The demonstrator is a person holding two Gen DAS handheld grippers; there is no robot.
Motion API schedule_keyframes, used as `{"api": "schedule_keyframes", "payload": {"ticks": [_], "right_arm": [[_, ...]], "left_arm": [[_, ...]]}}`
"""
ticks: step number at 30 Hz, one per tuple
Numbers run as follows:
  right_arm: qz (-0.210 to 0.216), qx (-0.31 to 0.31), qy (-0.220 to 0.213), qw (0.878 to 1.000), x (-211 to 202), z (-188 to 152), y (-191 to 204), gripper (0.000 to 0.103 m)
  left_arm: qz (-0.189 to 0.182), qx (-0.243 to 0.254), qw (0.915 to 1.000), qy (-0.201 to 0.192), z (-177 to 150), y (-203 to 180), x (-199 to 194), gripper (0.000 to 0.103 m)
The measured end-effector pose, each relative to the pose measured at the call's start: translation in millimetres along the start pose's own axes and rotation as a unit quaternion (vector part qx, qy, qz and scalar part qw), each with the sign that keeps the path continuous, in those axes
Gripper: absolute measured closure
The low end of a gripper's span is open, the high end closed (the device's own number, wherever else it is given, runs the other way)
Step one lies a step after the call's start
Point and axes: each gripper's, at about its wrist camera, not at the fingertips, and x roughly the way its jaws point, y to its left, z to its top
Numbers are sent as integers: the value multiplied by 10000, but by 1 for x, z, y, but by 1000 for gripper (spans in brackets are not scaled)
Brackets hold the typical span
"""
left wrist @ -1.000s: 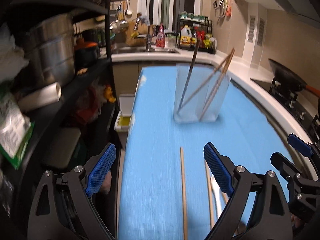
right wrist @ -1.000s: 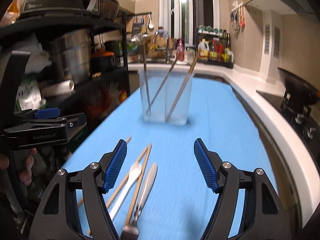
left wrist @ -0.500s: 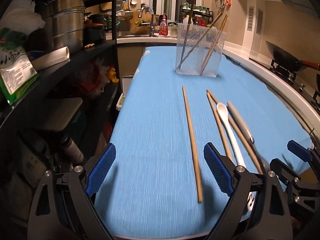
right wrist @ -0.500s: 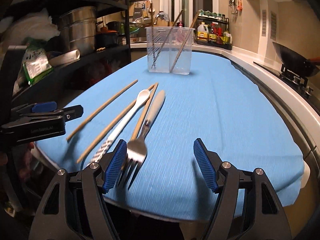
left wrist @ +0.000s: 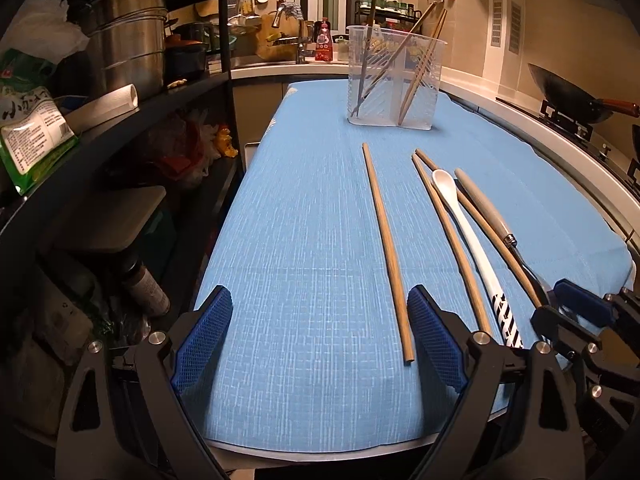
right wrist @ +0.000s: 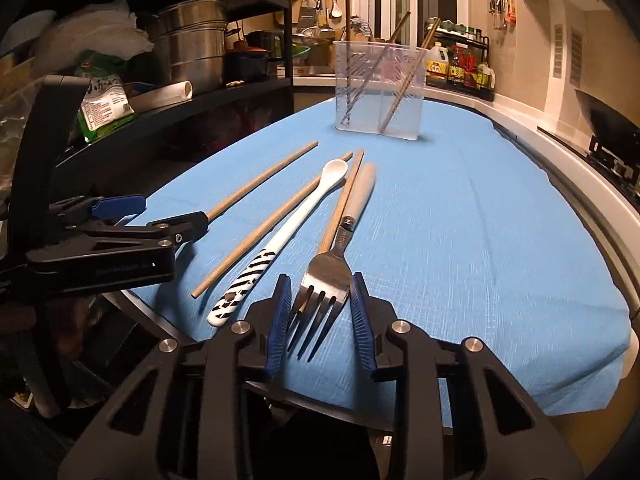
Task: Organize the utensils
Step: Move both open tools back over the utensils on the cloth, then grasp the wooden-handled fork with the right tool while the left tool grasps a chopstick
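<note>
Closing right gripper (right wrist: 322,312) jaws around silver fork with grey handle (right wrist: 326,276); left gripper (left wrist: 320,340) wide, empty. Few chopsticks in clear plastic holder (right wrist: 380,88); loose wooden chopsticks (right wrist: 264,188), white spoon (right wrist: 308,208) left.

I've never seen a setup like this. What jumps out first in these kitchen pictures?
The bright blue tablecloth dominates, with wooden chopsticks, a white ceramic spoon and a grey-handled steel fork laid in a row on its near end. The right gripper has just been closing around the fork's head, while the left gripper stands open over bare cloth. At the far end stands a clear plastic holder with chopsticks leaning inside.
</note>
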Motion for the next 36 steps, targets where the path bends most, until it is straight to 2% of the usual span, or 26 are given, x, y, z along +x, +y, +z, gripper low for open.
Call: {"api": "schedule_keyframes", "payload": {"ticks": [7,10,13,17,18,23,29,32,33,34,35,36], "right_arm": [[-332,374,-132,9987,-3,7,-22,78],[-509,706,-104,9962,0,6,-38,75],[-632,920,-83,9937,1,7,-48,75],[-833,933,-11,9921,5,9,-55,75],[-816,963,34,9920,8,8,-56,76],[-810,792,-126,9935,10,3,-53,76],[-869,612,-340,9937,8,-3,-50,76],[-806,544,-394,9945,8,-4,-49,86],[-709,519,-372,9954,8,-4,-47,95],[-736,451,-349,9957,8,-2,-44,97],[-729,375,-326,9961,8,-2,-41,98],[-666,370,-309,9966,8,-1,-40,98]], "left_arm": [[-218,-66,9996,-145,-5,-7,-5,17],[-250,37,9995,-201,-7,-13,-5,24],[-238,146,9993,-251,-8,-16,-6,36],[-245,283,9990,-255,-6,-18,-4,66],[-289,293,9989,-234,-4,-17,-3,69],[-385,354,9981,-333,-5,-19,-1,72],[-326,431,9960,-712,-17,-21,-4,67],[-280,586,9926,-1028,-26,-24,-5,68],[-331,615,9921,-1044,-26,-25,-6,77],[-440,660,9917,-1008,-25,-26,-6,83],[-550,724,9913,-956,-23,-29,-7,96],[-585,822,9909,-893,-22,-32,-8,97]]}}
